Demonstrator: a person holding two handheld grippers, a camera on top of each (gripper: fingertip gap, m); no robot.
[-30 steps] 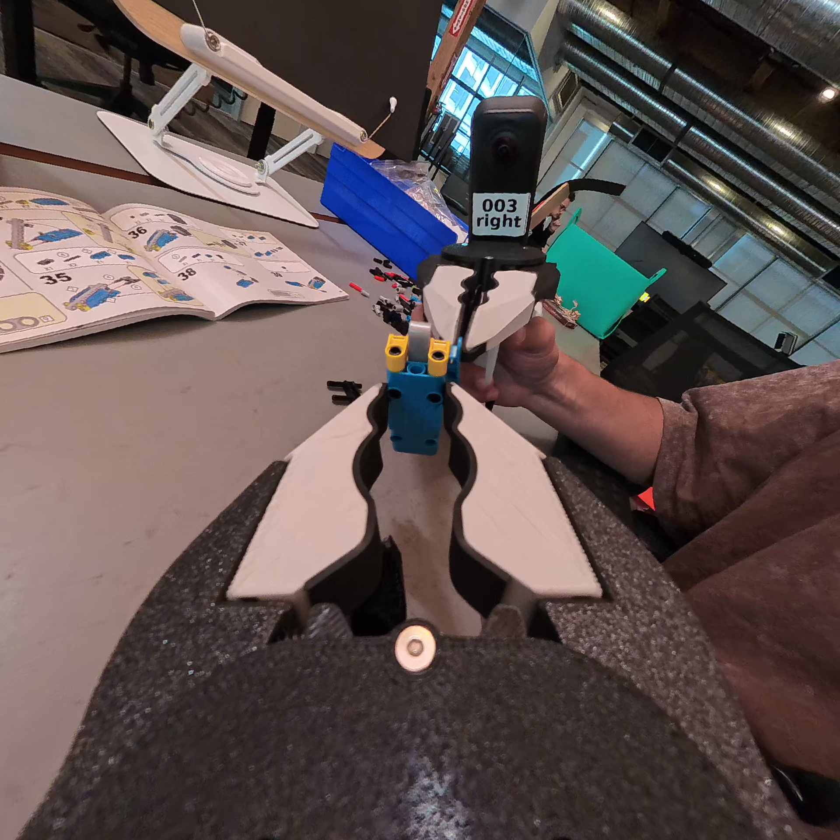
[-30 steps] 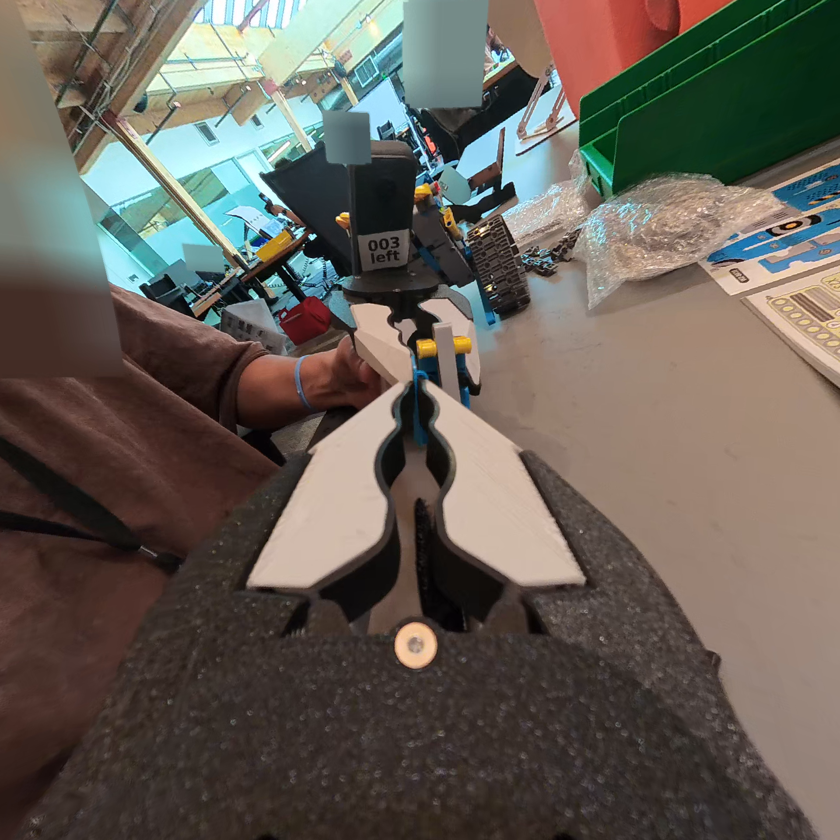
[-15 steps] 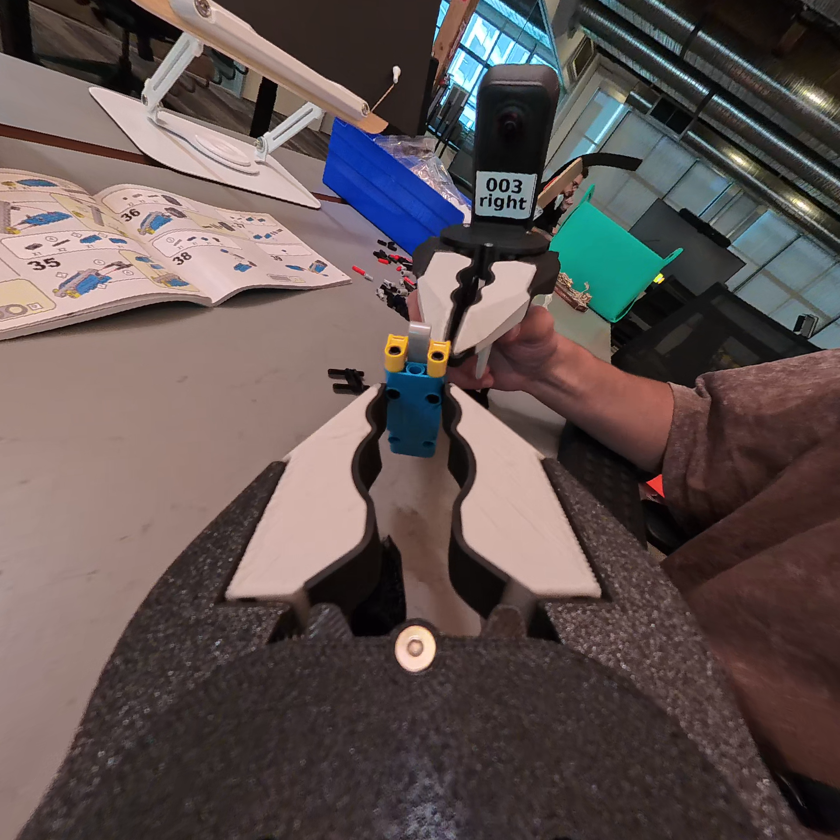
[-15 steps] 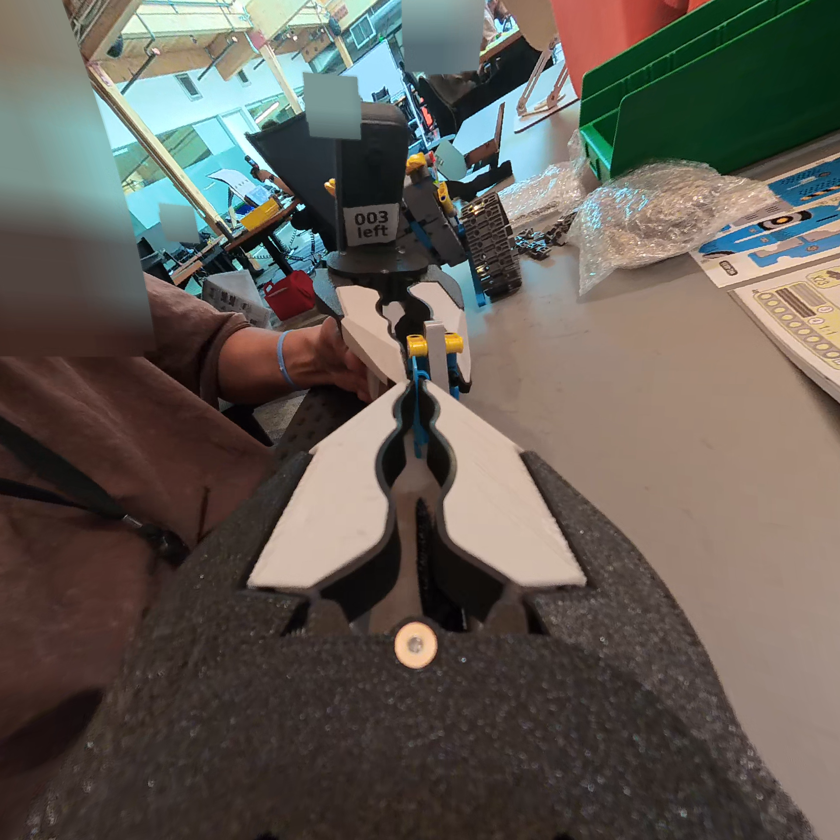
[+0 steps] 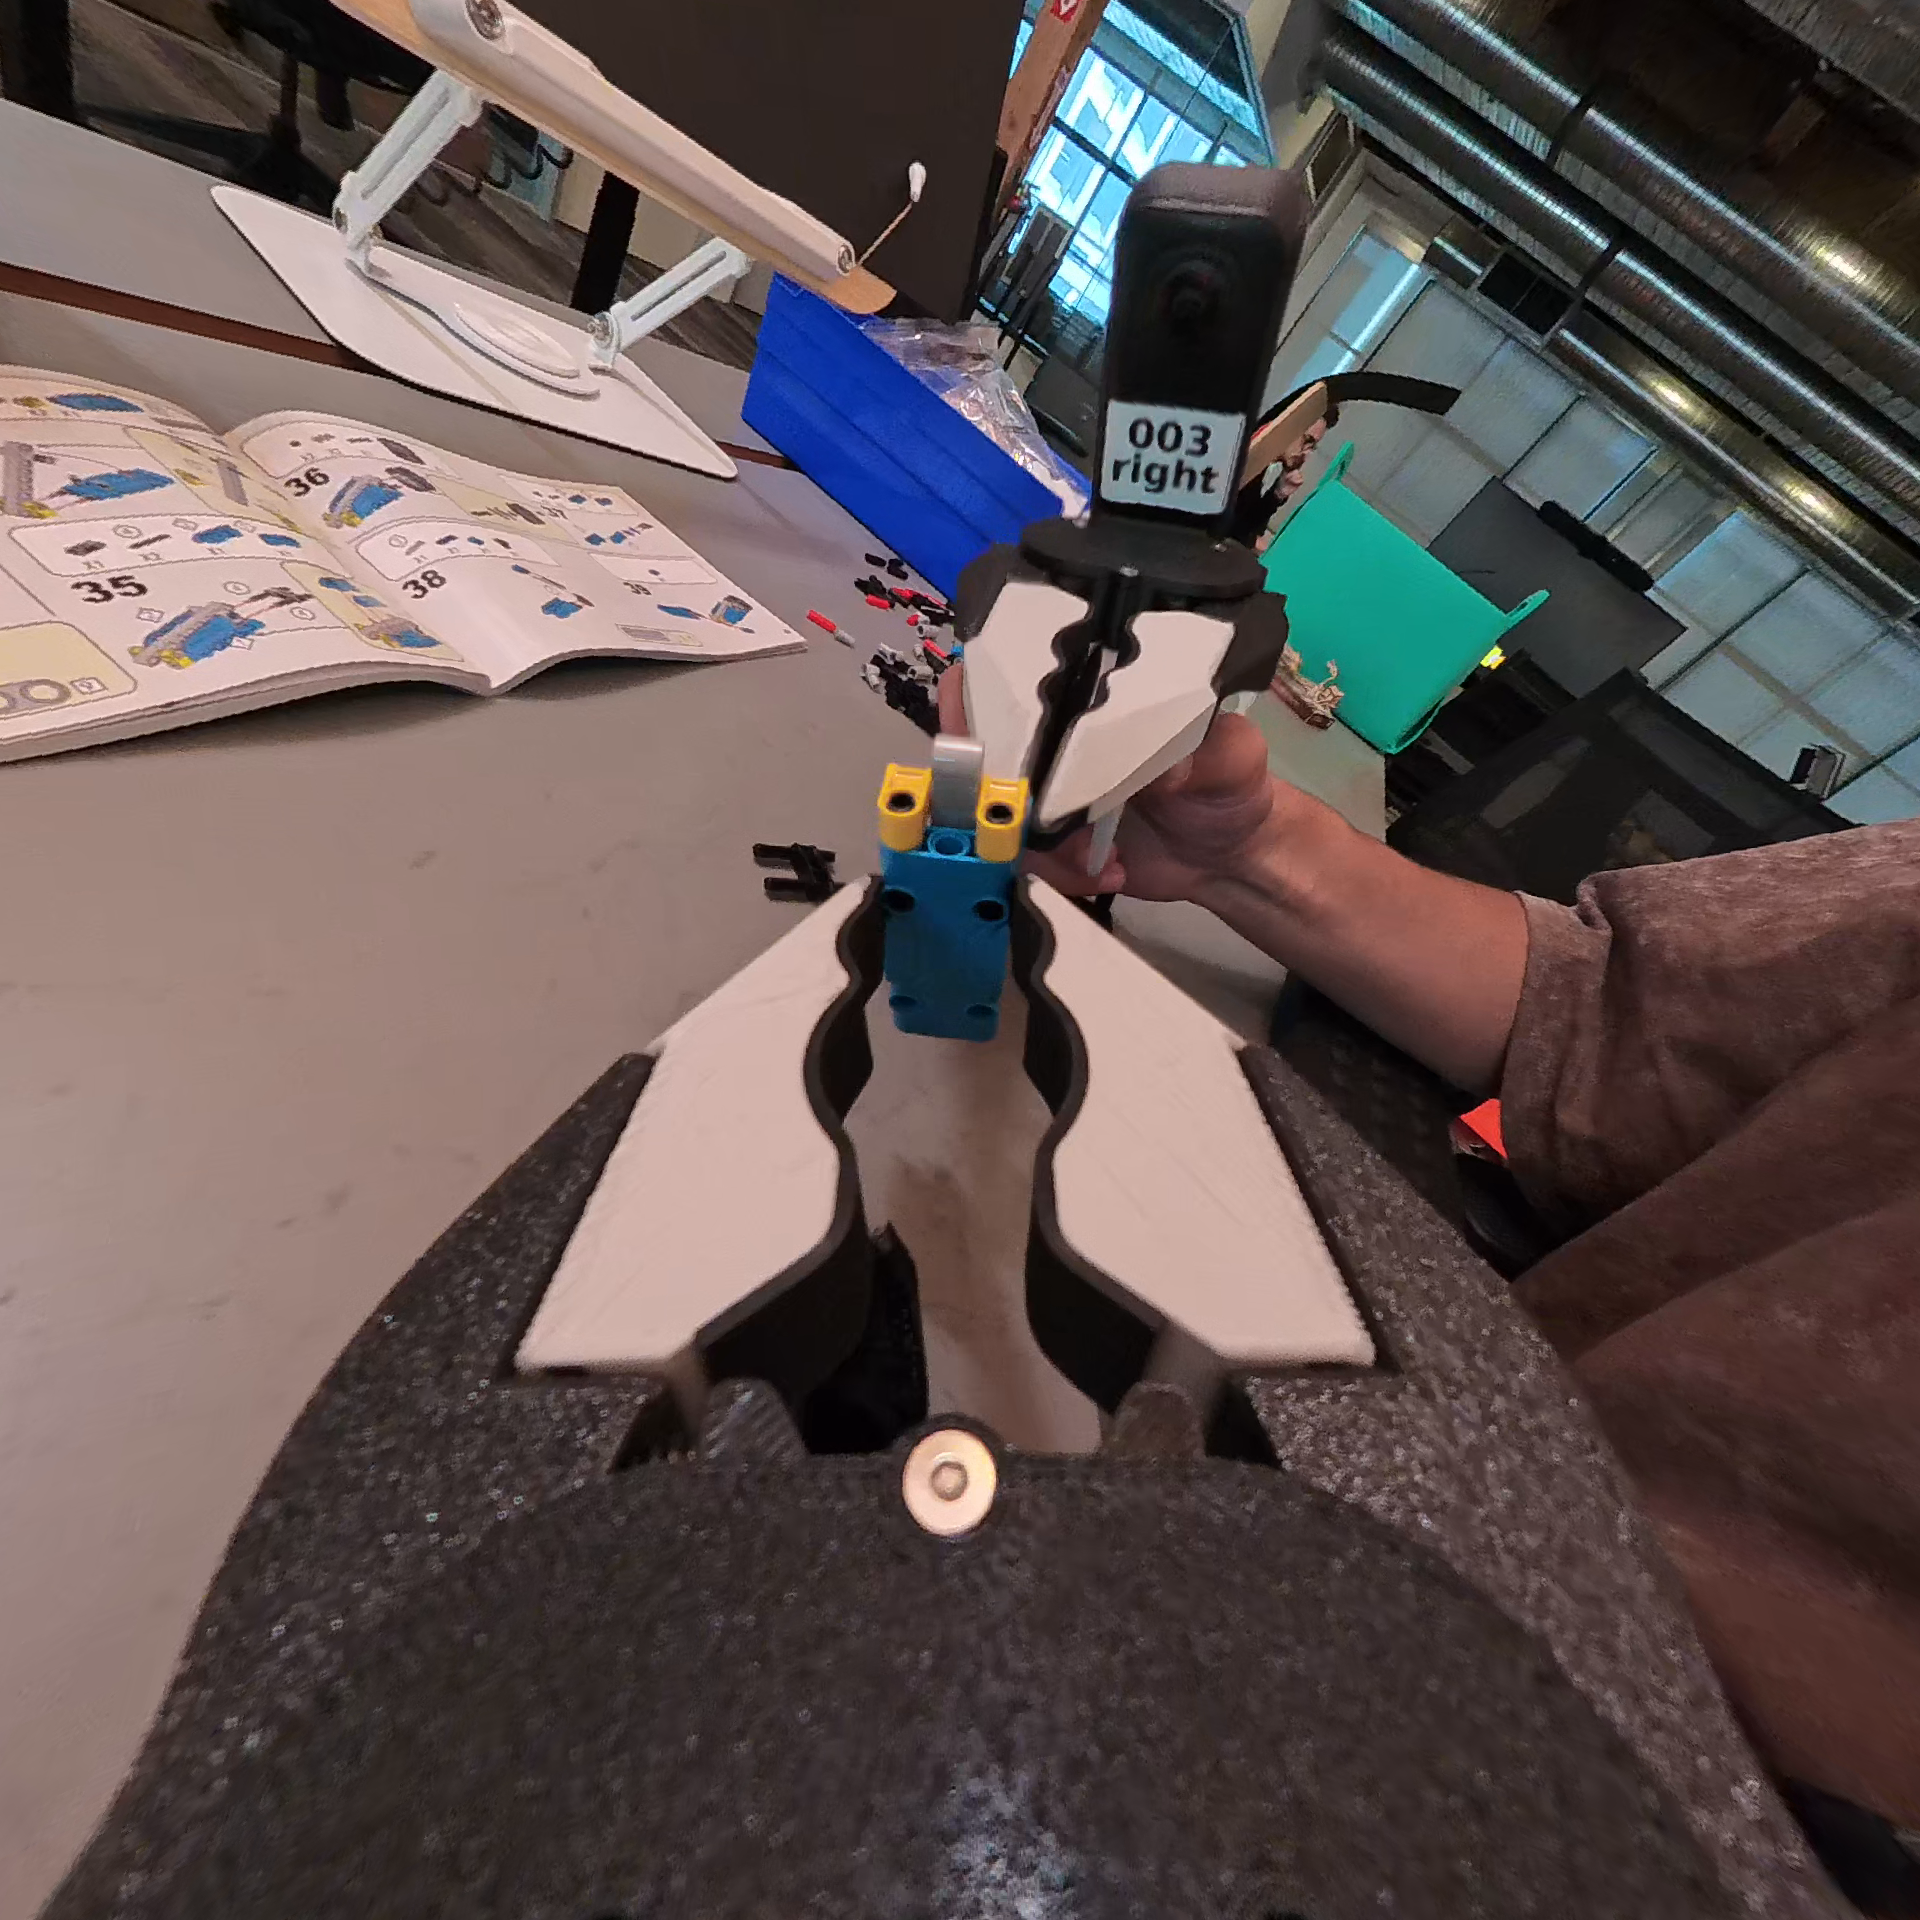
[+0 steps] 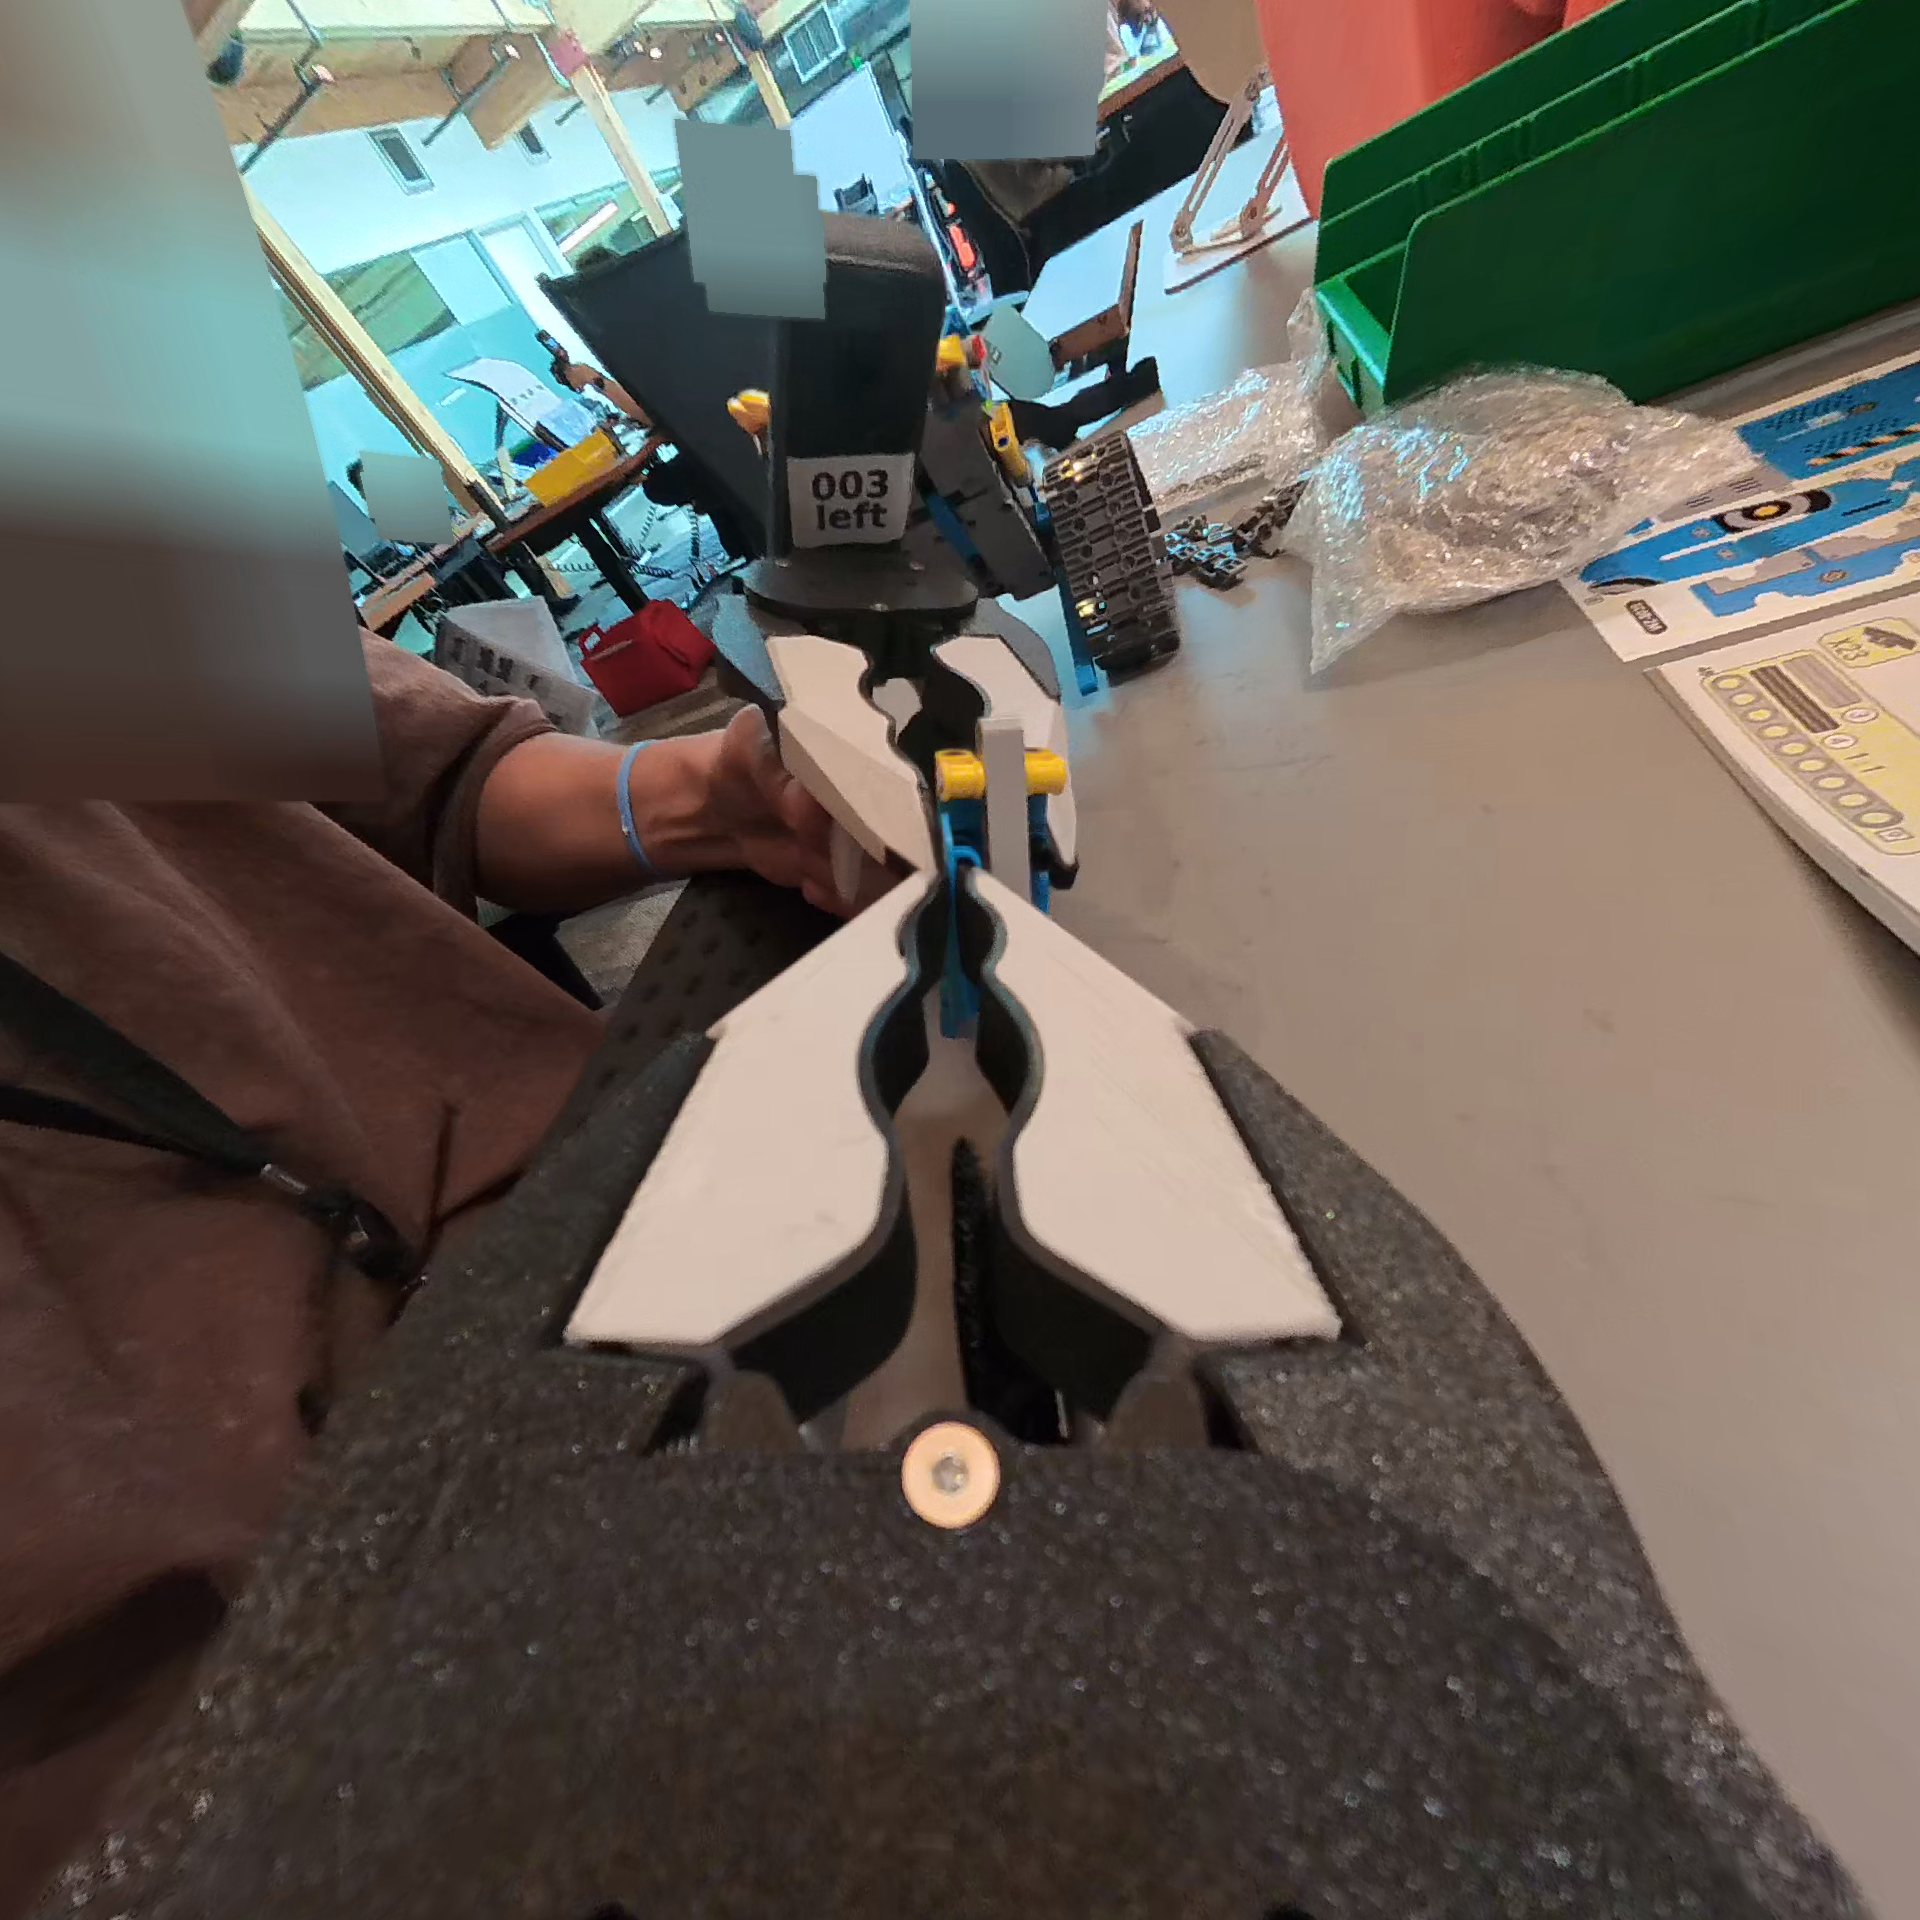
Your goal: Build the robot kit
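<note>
Blue brick assembly (image 5: 943, 951) with yellow connectors (image 5: 902, 803), held above the desk (image 5: 343, 987) in the left gripper (image 5: 945, 914) jaws, while the right gripper (image 6: 951, 914) jaws pinch its thin blue edge; opposing pulls could pop pieces apart.

I had bright, even daylight in both views, coming from the big windows (image 5: 1132, 125) behind. My wide lenses bent the edges hard. The foam housing (image 6: 935, 1714) up close went soft and blurry, and the crinkled plastic bags (image 6: 1496, 488) threw some glare.
</note>
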